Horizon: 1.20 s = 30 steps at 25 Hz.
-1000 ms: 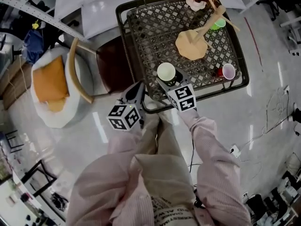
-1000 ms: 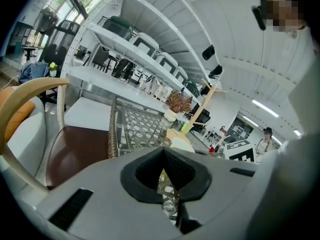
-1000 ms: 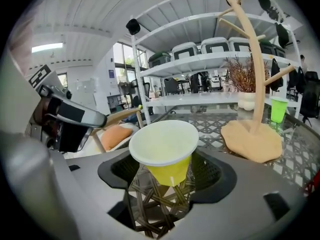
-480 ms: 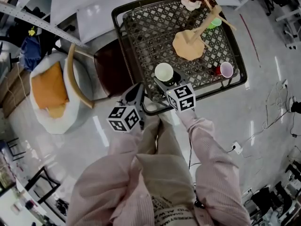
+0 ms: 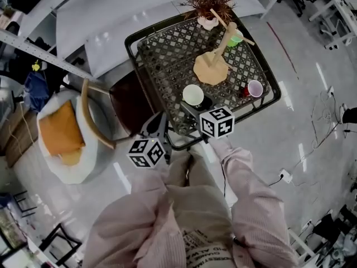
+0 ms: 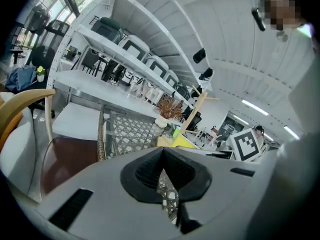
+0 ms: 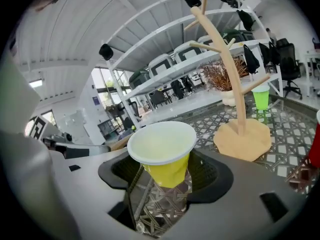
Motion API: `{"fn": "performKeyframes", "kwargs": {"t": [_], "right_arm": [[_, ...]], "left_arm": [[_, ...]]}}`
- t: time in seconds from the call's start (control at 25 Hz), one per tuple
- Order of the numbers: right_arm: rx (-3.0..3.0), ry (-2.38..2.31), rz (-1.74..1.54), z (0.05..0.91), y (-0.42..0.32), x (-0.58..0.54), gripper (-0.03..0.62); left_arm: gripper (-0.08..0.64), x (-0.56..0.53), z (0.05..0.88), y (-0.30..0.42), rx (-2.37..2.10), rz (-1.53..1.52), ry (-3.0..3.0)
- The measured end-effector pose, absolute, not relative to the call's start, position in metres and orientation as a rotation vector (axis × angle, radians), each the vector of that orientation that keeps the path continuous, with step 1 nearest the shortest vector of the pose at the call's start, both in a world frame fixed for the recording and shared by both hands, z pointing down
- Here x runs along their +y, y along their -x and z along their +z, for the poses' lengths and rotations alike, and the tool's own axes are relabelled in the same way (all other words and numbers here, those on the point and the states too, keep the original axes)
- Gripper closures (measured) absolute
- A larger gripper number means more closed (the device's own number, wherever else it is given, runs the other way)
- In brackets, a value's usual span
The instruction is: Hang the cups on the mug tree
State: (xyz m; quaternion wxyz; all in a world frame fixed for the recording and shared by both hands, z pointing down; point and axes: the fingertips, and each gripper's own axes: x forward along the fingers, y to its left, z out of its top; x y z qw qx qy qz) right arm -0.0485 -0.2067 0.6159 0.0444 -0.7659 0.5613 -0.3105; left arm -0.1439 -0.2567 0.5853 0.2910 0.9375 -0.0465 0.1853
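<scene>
A yellow cup [image 5: 193, 94] with a white inside sits between the jaws of my right gripper [image 5: 196, 101], which is shut on its dented wall [image 7: 167, 170] over the near edge of the lattice table [image 5: 135, 60]. The wooden mug tree [image 5: 211, 67] stands further back, its trunk and pegs [image 7: 234, 69] ahead and to the right of the cup. A green cup [image 5: 237, 37] is by the tree's far side, and a red cup with a pale inside [image 5: 254, 88] stands at the table's right. My left gripper [image 5: 160, 120] hovers by the near left corner, its jaws [image 6: 167, 186] shut on nothing.
A dried plant in a white pot [image 5: 209, 4] stands at the table's far edge. Left of the table is a chair with a dark seat [image 5: 125, 99] and a curved wooden arm. An orange cushion [image 5: 58, 130] lies on a white seat further left.
Both grippers have risen a little, and the yellow cup has gone up with the right one. The head view has swung, so the table now sits nearer the picture's middle.
</scene>
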Motion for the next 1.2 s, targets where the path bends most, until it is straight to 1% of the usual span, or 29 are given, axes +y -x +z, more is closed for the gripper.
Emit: {"fn": "performKeyframes", "kwargs": {"t": [0.48,0.68,1.2], "right_arm": [[1.533,2.154,-0.975,0.571,0.04,-0.212,0.299],[1.464,2.013,-0.989,0.555,0.035,-0.216,0.299],[1.427,1.834,-1.013,0.525,0.01,-0.219,0.299]], "left_arm": [[0.561,-0.276,0.554,0.135,-0.038,0.458,-2.568],[0.561,-0.284,0.537,0.122,-0.009,0.409,-2.604],[0.561,-0.278,0.511,0.093,0.008,0.364,-2.65]]}}
